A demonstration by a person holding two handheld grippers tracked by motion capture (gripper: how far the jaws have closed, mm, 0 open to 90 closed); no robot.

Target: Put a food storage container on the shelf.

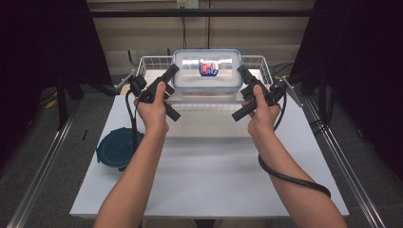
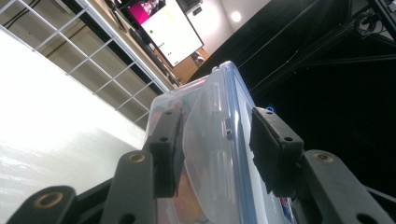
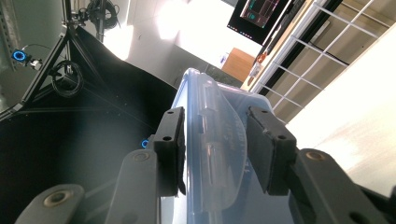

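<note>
A white surface (image 1: 209,180) stands on a grey floor (image 1: 62,171), with metal rails (image 1: 40,166) running along its left and right edges. Black curtains (image 1: 43,42) hang at both sides. Beyond the far edge is a beige wall (image 1: 142,33). A lit screen (image 2: 173,30) and a bright ceiling lamp (image 2: 236,16) show in the left gripper view.

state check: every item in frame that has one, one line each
clear lidded container: lid on, held up over the wire basket by both ends
left gripper: shut on the container's end latch
right gripper: shut on the opposite end latch
wire basket: upright on table
blue round lid: lying flat, untouched
</note>
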